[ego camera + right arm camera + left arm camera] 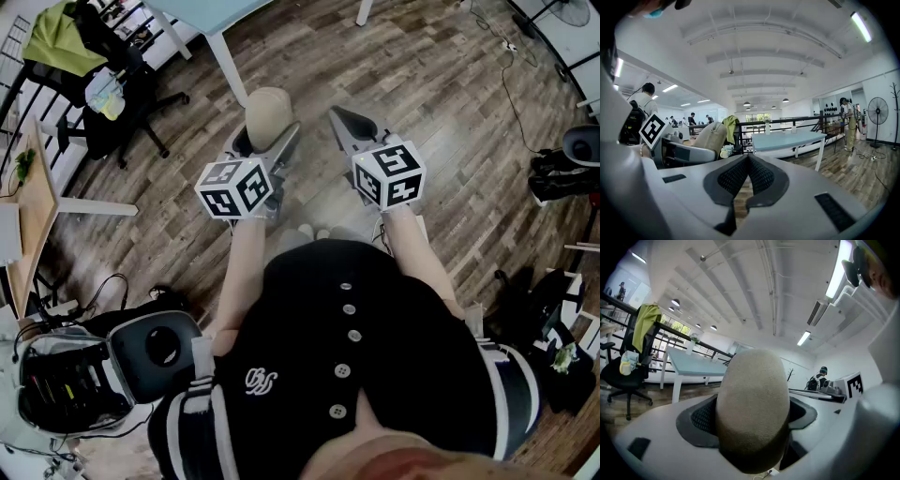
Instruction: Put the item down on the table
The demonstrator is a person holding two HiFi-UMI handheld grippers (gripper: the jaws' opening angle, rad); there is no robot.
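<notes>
A beige, rounded, fabric-covered item (269, 112) is clamped between the jaws of my left gripper (265, 133), held in the air above the wooden floor. In the left gripper view the item (752, 394) fills the middle, with the black pads (701, 416) pressed against its sides. My right gripper (345, 118) hovers just to the right of it, shut, its pads meeting at the tips (747, 158) with nothing between them. The light blue table (211, 14) stands ahead, seen also as the table (696, 364) and the table (787, 139) in the two gripper views.
An office chair (103, 89) draped with green cloth stands at the left. An open bag (84, 375) and cables lie on the floor by my left foot. A wooden desk edge (33, 211) is at the far left. A standing fan (878, 112) and people are further off.
</notes>
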